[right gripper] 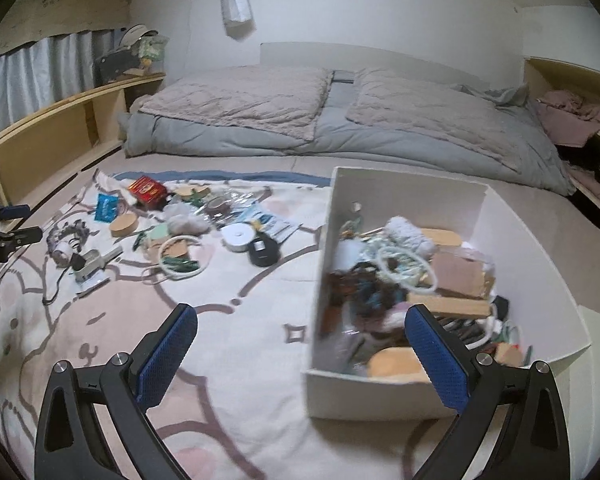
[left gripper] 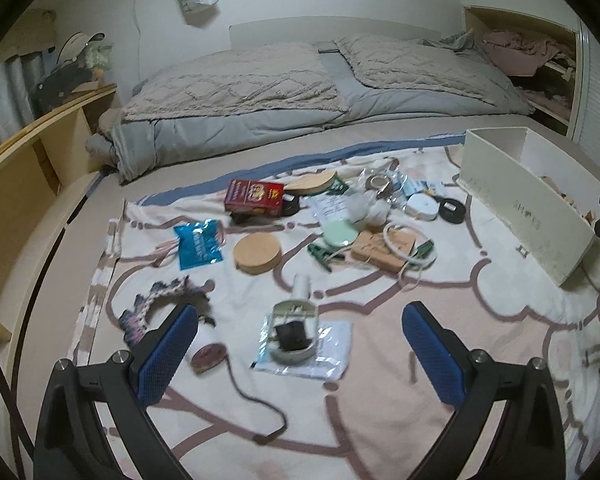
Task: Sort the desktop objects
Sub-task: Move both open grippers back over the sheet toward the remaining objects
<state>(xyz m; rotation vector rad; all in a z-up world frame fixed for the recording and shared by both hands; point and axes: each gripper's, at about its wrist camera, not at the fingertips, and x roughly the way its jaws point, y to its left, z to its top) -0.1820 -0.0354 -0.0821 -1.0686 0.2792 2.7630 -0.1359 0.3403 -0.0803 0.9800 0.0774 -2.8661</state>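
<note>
I held the left gripper point(left gripper: 300, 344) wide and empty over the white clip-like gadget point(left gripper: 294, 334) at twelve o'clock, the right gripper point(right gripper: 300, 348) equally spread beside the half-filled white box point(right gripper: 404, 184) at two o'clock, ready to receive it.

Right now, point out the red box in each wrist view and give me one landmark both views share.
Left wrist view: the red box lies upper centre on the patterned blanket, left of the scattered pile.
Right wrist view: the red box sits far upper left, small, at the blanket's far edge.
Shared landmark: the white bin, right of the pile in both views.
</note>
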